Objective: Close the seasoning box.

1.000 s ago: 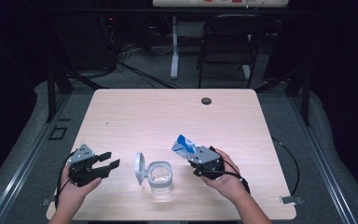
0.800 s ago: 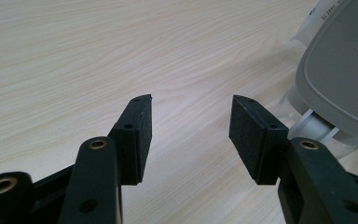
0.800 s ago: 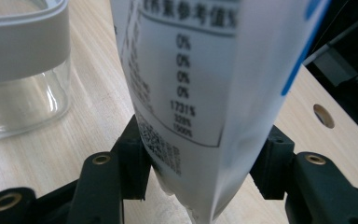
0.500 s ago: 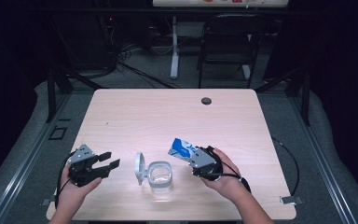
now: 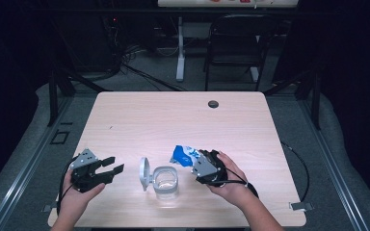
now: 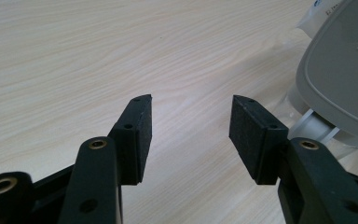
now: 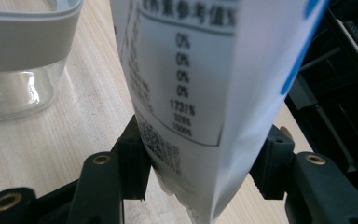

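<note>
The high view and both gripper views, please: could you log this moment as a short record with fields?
surface: wooden table
container: clear jar, grey lid flipped open at its left
right gripper: shut on blue-and-white pouch, held beside the jar
left gripper: open, nothing between its pads, pointing toward the lid
pouch print: nutrition table, seen in the right gripper view

— What sits on the desk point(image 5: 183, 120)?
— A jar point(image 5: 165, 182) near its front edge, its lid point(image 5: 145, 173) upright at its left.
— And the claws?
— The left claw point(image 5: 116, 165) lies left of the lid, apart. The right claw point(image 5: 198, 157) holds a pouch point(image 5: 184, 155) right of the jar.
</note>
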Action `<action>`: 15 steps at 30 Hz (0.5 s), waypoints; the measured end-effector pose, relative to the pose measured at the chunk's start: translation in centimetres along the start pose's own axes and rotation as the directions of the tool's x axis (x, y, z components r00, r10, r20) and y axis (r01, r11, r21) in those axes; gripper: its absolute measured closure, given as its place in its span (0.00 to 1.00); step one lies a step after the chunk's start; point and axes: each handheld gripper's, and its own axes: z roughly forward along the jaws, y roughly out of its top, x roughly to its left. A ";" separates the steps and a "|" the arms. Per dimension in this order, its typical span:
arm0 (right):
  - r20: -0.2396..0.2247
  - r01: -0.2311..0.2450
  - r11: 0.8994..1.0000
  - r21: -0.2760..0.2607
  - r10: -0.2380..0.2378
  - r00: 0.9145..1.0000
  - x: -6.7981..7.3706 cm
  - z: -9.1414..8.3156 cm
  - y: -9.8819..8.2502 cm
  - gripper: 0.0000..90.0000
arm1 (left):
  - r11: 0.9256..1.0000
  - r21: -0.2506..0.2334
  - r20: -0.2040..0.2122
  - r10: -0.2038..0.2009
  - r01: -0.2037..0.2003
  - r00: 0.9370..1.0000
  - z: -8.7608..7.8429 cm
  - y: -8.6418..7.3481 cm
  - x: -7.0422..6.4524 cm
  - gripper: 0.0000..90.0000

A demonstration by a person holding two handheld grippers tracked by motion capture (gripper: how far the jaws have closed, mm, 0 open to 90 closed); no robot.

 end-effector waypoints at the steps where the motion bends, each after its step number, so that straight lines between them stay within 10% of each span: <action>1: 0.003 -0.003 1.000 -0.012 0.003 1.000 0.1 0.1 0.0 0.53 | 1.000 -0.003 -0.001 0.000 0.000 1.000 0.0 0.0 0.0 0.55; 15: 0.037 0.113 0.994 0.000 -0.113 0.993 0.5 0.1 0.6 0.53 | 1.000 0.001 0.000 -0.002 0.002 1.000 0.0 0.0 0.0 0.55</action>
